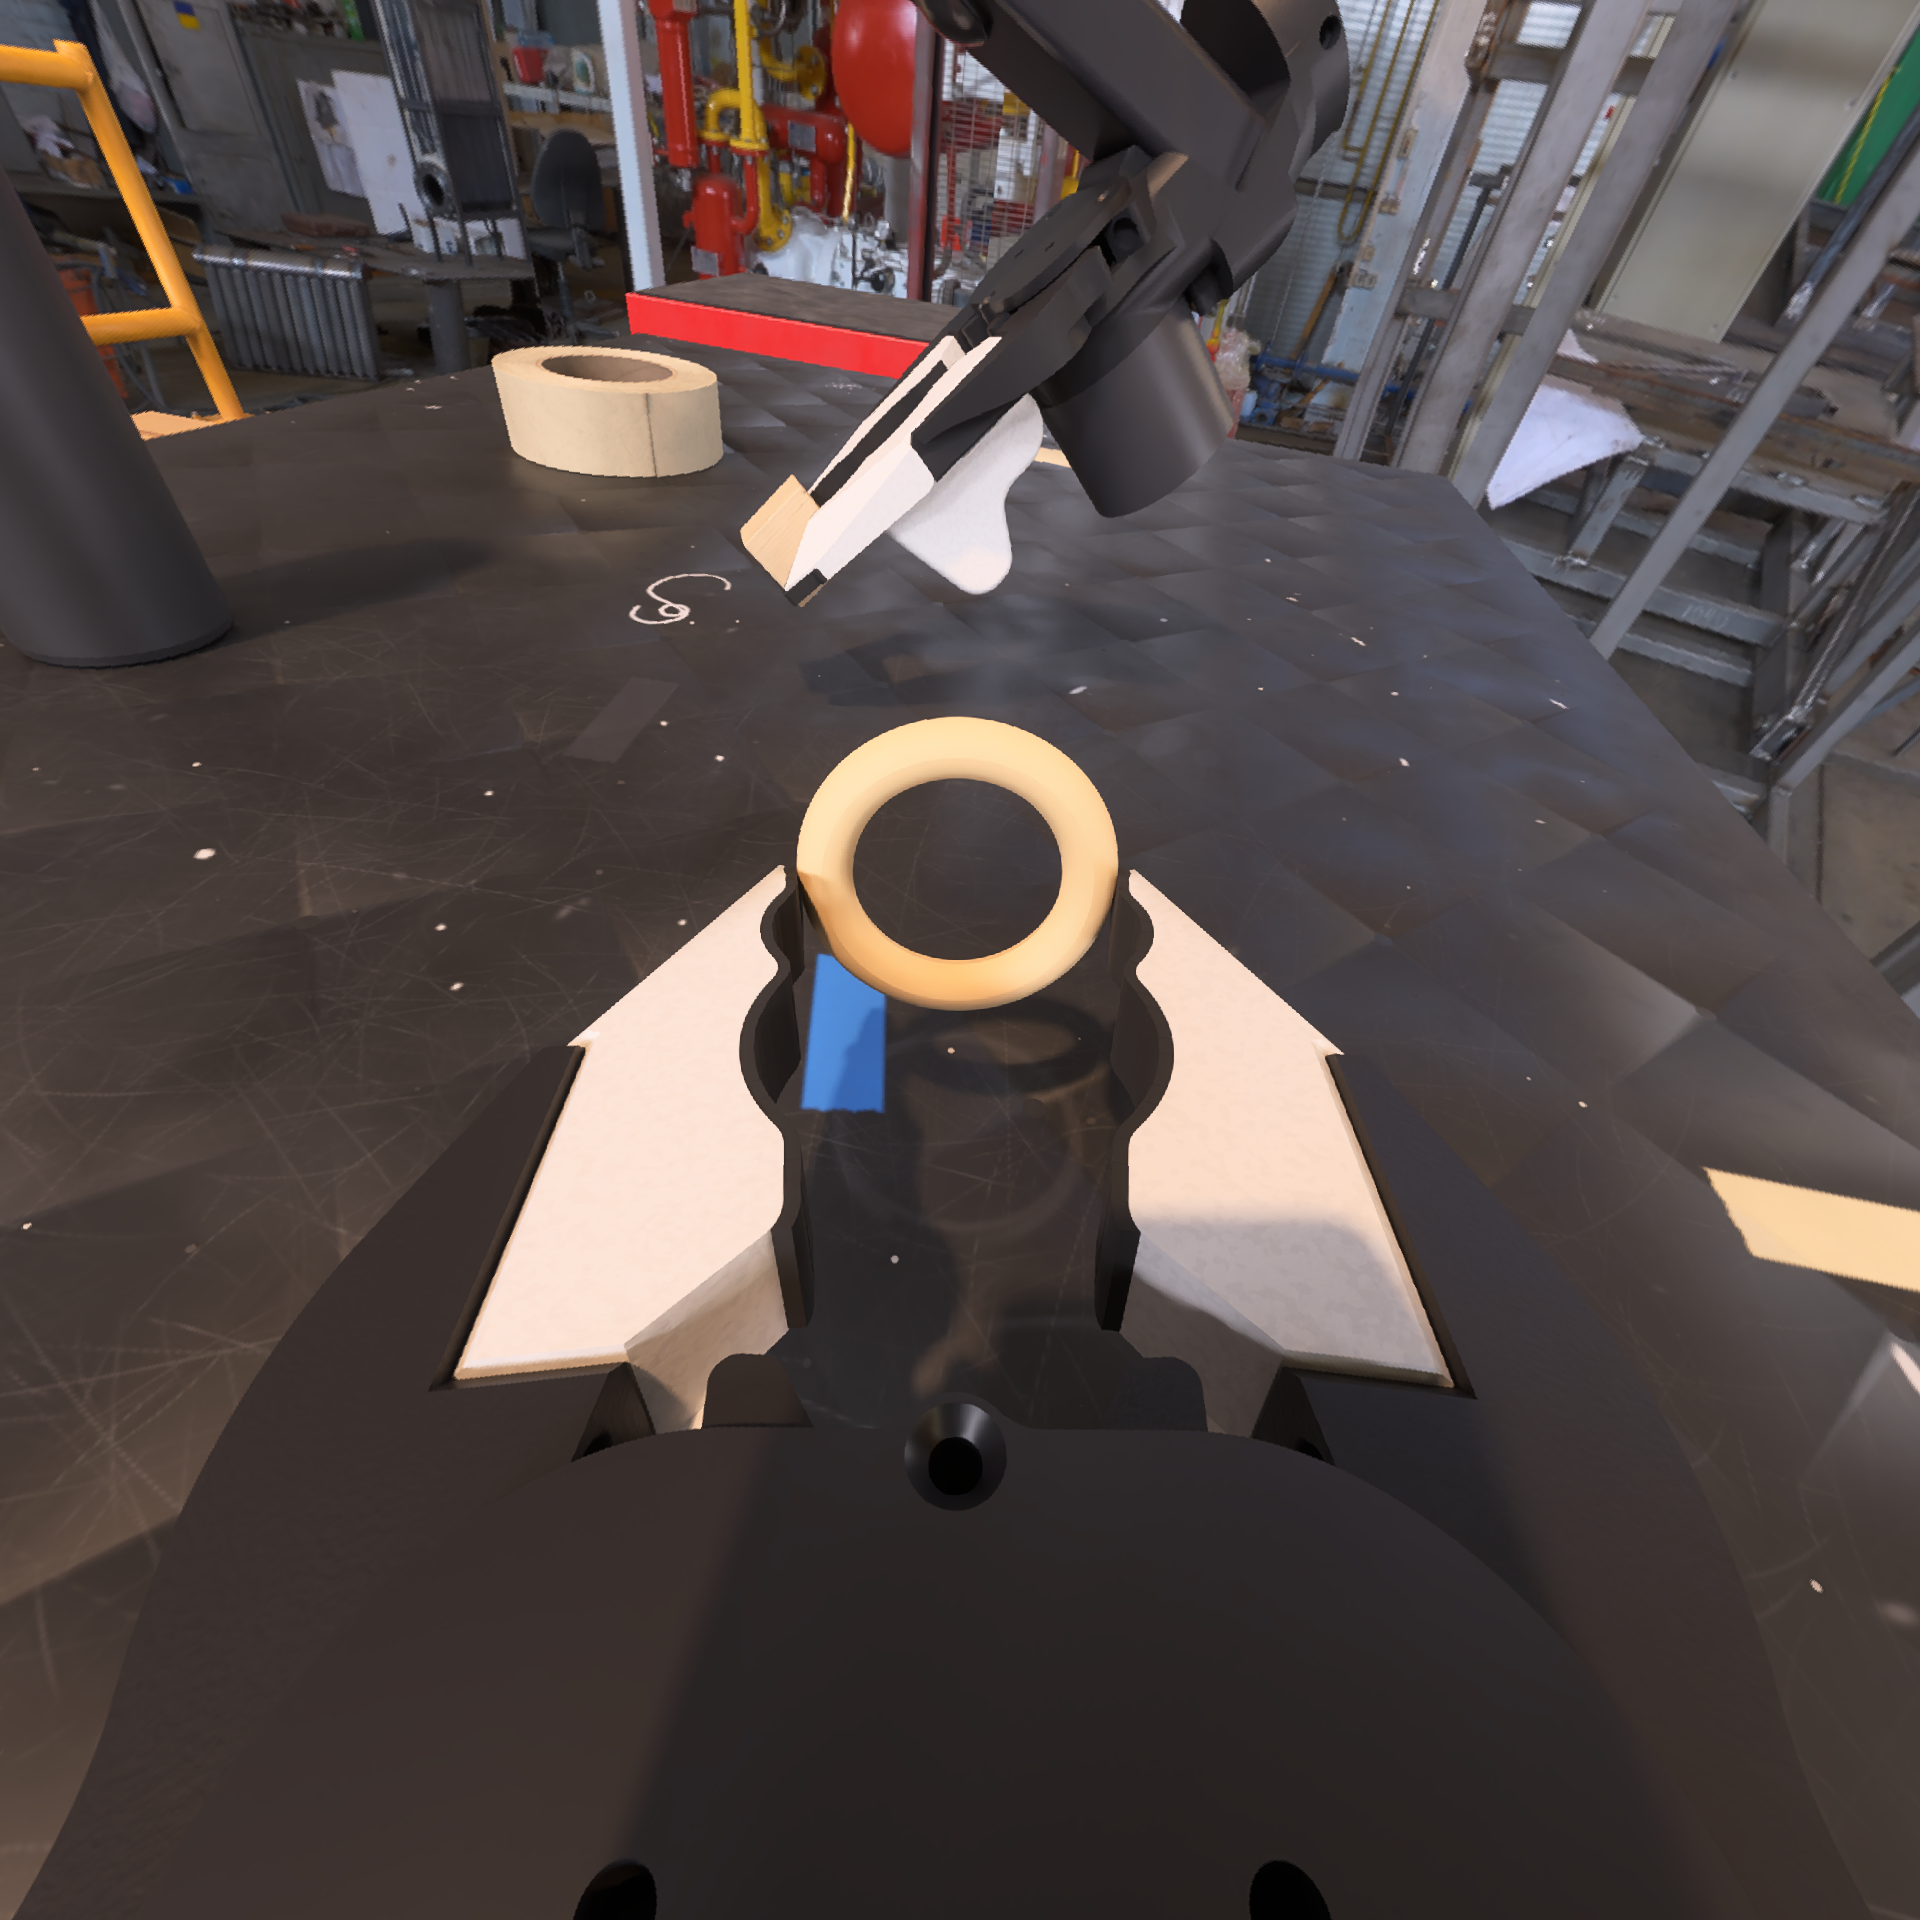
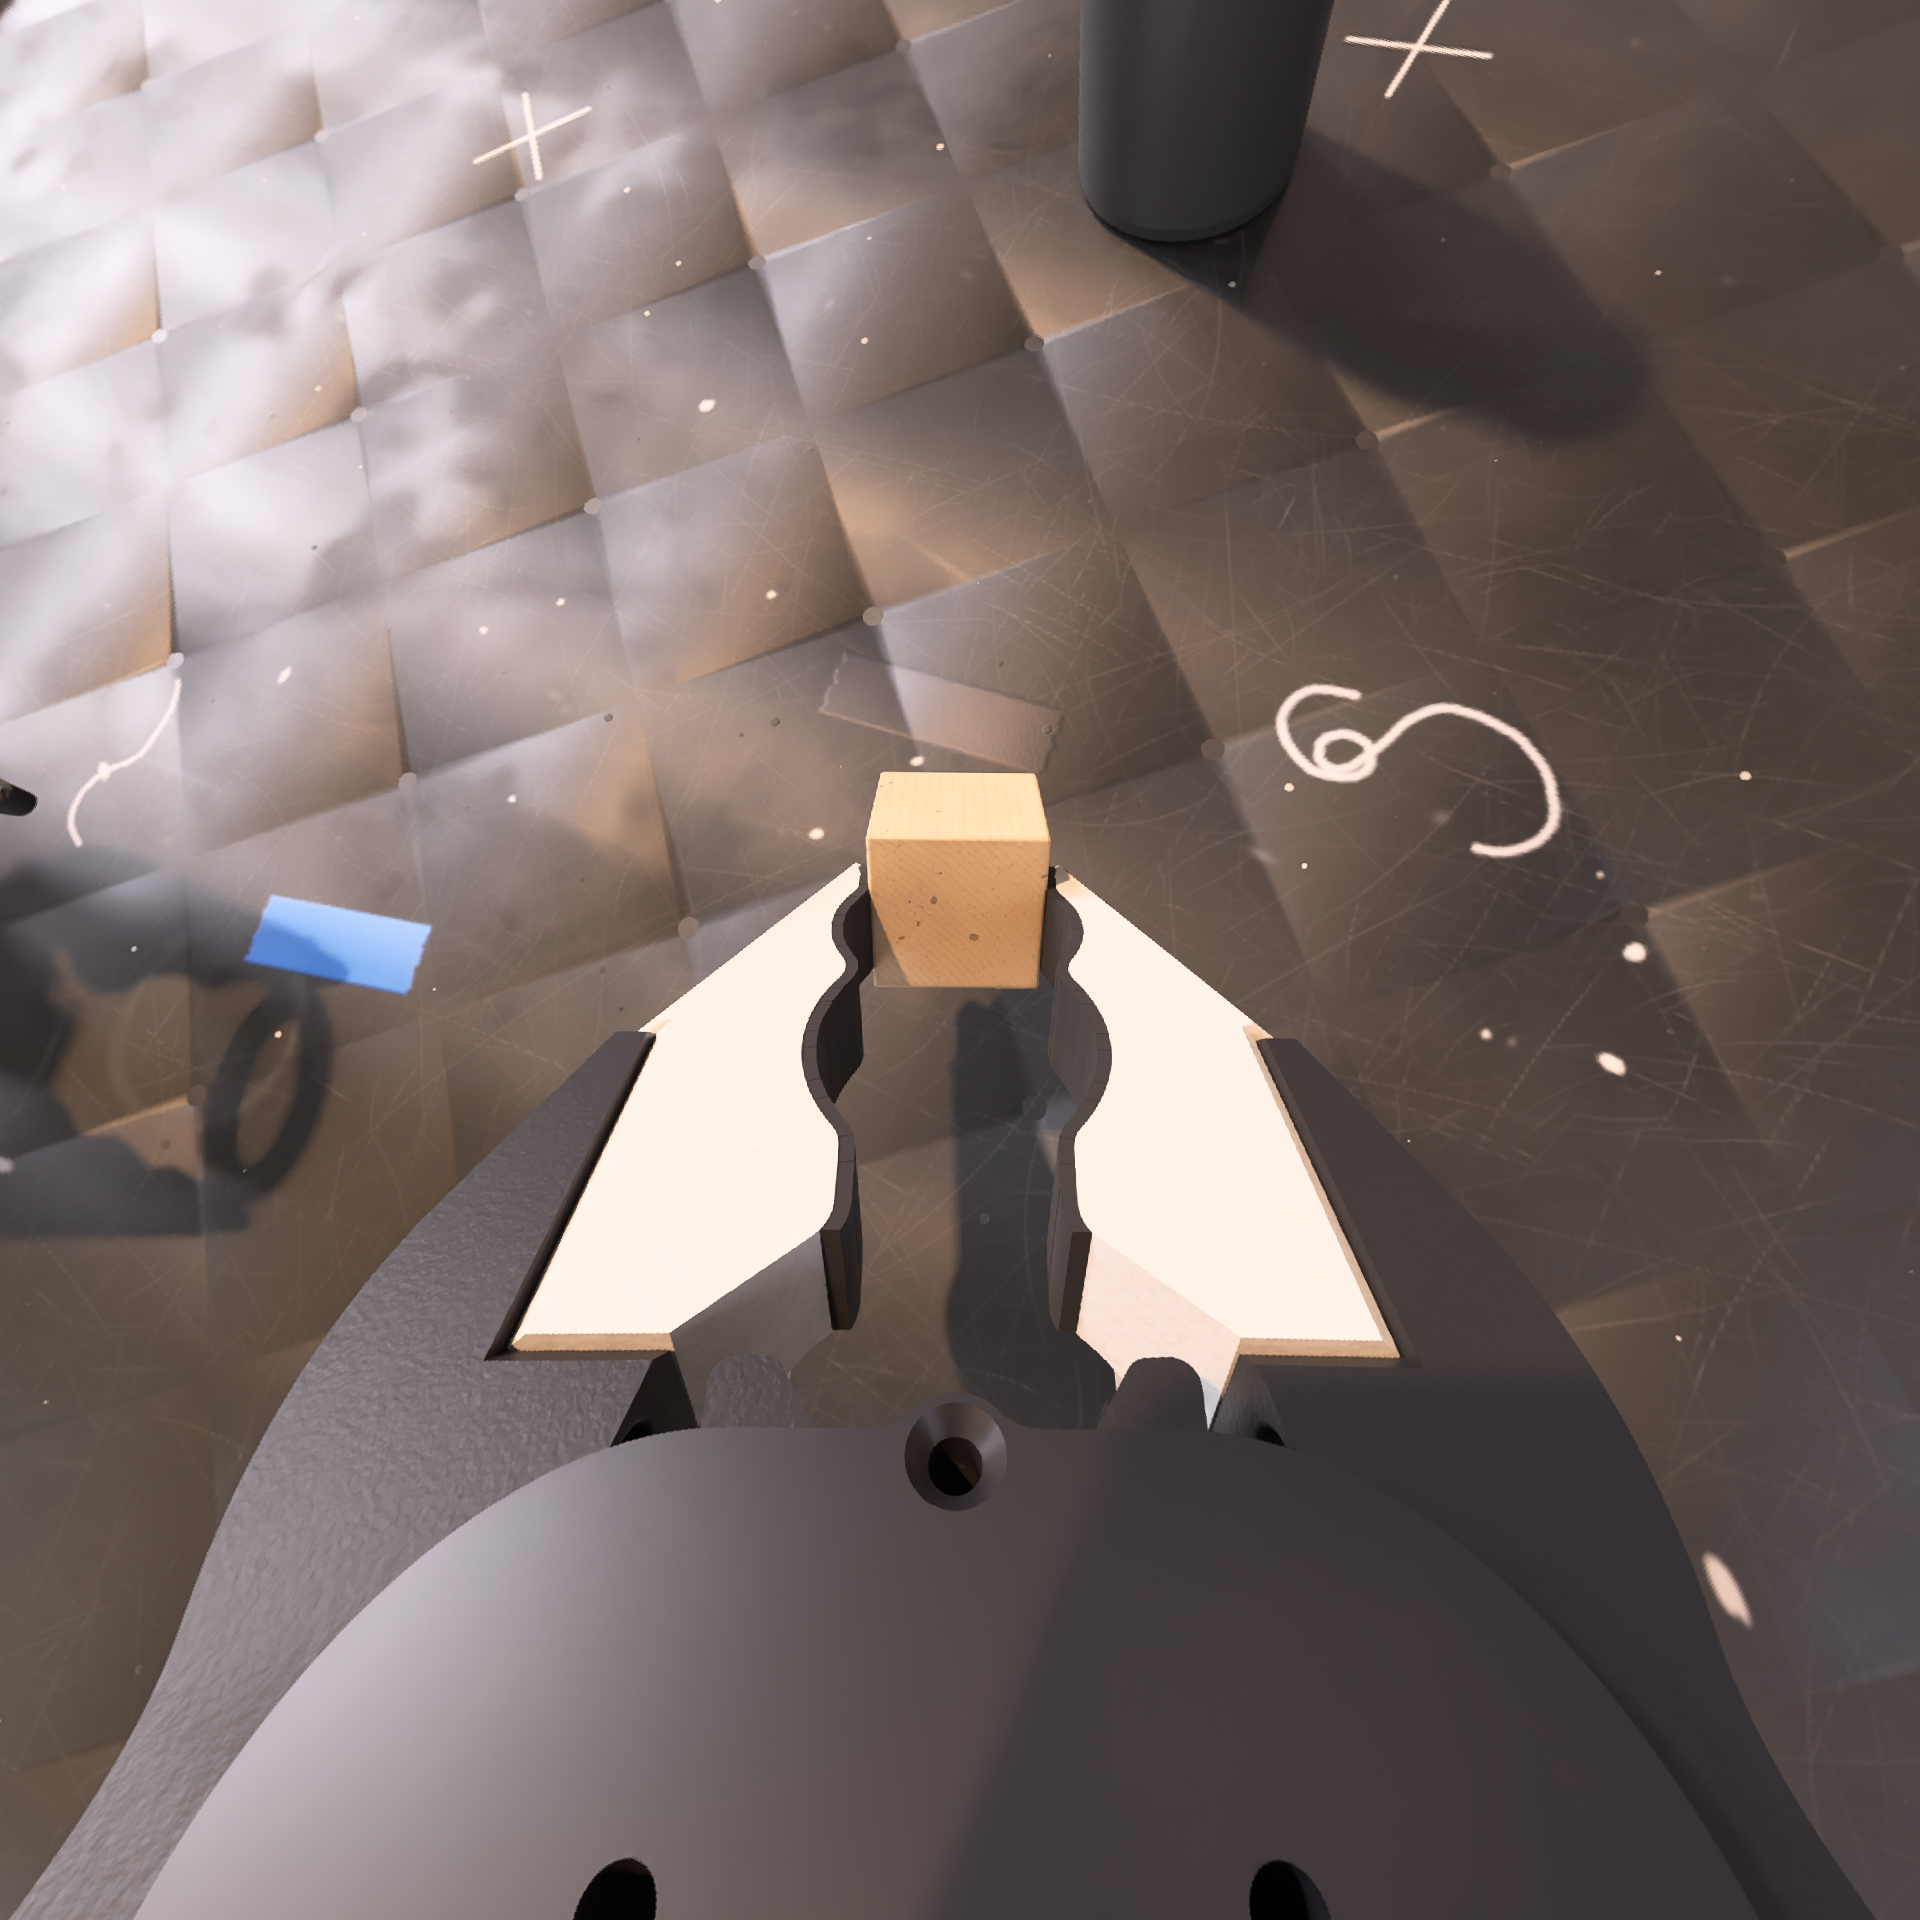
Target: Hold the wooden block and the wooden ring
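My left gripper [image 1: 958,883] is shut on the pale wooden ring [image 1: 831,894], held by its two sides between the fingertips and lifted above the dark table, its shadow below. My right gripper [image 2: 958,883] is shut on the small wooden block [image 2: 956,899], a light cube gripped at the fingertips above the table. In the left wrist view the right gripper [image 1: 810,566] hangs farther off, tilted down to the left, with the block [image 1: 774,535] at its tips.
A roll of beige tape [image 1: 608,410] lies at the table's far left. A dark cone-shaped post [image 1: 83,468] stands left; it also shows in the right wrist view [image 2: 1195,114]. A blue tape strip [image 1: 844,1049] [image 2: 338,943] is stuck on the table. The table edge [image 1: 1714,790] runs along the right.
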You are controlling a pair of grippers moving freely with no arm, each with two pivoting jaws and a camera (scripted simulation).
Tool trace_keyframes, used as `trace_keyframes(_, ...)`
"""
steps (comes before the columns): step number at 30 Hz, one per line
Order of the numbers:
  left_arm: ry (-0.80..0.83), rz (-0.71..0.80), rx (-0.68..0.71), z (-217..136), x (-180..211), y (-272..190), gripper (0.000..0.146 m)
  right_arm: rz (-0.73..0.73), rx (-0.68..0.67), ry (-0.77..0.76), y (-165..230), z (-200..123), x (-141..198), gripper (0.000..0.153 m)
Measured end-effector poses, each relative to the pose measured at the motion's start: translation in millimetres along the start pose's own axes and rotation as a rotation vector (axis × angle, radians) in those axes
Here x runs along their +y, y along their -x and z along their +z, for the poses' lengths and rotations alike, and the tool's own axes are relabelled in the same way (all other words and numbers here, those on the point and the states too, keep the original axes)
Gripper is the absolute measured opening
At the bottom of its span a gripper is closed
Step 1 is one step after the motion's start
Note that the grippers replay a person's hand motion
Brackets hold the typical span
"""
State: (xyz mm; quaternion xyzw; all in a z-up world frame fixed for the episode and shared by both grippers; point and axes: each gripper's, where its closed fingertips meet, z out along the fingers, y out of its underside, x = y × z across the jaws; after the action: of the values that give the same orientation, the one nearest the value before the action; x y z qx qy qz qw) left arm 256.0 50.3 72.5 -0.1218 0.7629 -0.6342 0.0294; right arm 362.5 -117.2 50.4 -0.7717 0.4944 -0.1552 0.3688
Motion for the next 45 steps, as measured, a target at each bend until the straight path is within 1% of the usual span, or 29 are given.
trace_keyframes(7, 0.000, -0.003, 0.000, -0.2, -0.1, 0.2, 0.059, 0.031, -0.020, -0.008, -1.2, 0.0, -0.1, 0.031)
trace_keyframes(24, 0.003, -0.004, 0.000, 0.0, 0.3, 0.5, 0.059, -0.041, 0.010, 0.005, 1.3, 0.4, -0.2, 0.031)
trace_keyframes(45, 0.003, -0.004, 0.000, 0.0, 0.3, 0.9, 0.059, -0.053, 0.016, 0.009, 1.6, 0.0, 0.1, 0.031)
